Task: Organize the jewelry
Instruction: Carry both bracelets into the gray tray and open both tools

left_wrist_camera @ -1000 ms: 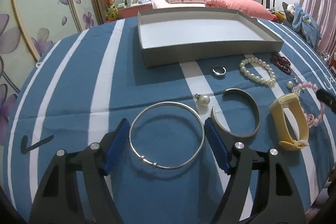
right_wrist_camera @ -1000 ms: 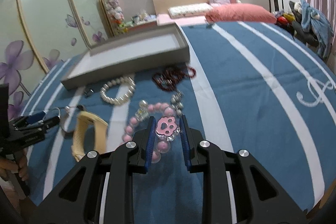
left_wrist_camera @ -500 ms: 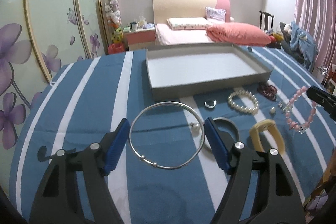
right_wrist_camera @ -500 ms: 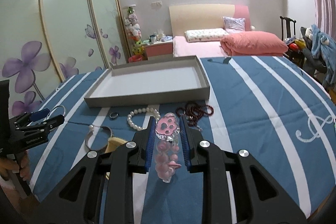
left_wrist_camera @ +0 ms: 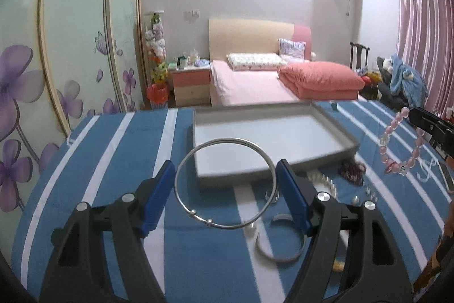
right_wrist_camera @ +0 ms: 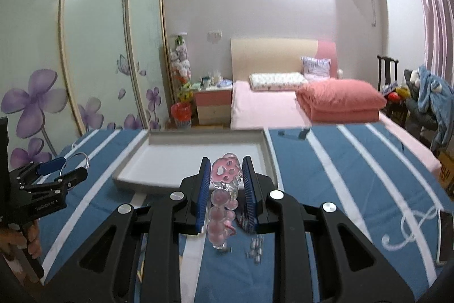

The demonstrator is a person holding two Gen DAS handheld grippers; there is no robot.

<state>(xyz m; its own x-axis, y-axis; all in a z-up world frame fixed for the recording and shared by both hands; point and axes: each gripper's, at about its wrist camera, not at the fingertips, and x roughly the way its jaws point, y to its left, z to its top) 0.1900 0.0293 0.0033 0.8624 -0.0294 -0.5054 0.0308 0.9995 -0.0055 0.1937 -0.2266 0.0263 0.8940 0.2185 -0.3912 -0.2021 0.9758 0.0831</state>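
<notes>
My left gripper [left_wrist_camera: 225, 183] is shut on a thin silver bangle [left_wrist_camera: 227, 140], its blue pads pressing the ring's two sides and holding it above the blue striped cloth. My right gripper [right_wrist_camera: 226, 161] is shut on a pink bead bracelet [right_wrist_camera: 218, 215] at its paw charm, and the beads hang below the pads. An empty grey tray [left_wrist_camera: 351, 145] lies just beyond both. In the left wrist view, the right gripper [left_wrist_camera: 425, 124] is at the right edge with the bracelet [left_wrist_camera: 397, 149] dangling. The right wrist view shows the left gripper [right_wrist_camera: 61, 165] and bangle [right_wrist_camera: 82, 158] at the far left.
On the cloth lie an open silver cuff [left_wrist_camera: 278, 254], a pearl earring [left_wrist_camera: 251, 229], a ring [left_wrist_camera: 269, 195], a pearl bracelet [left_wrist_camera: 323, 181], a dark red bead bracelet [left_wrist_camera: 351, 171] and small crystal pieces [right_wrist_camera: 255, 246]. A bed [right_wrist_camera: 269, 110] stands behind the table.
Both grippers have risen off the cloth, the left with the bangle and the right with the pink bracelet. Both views have tilted up and show more of the room.
</notes>
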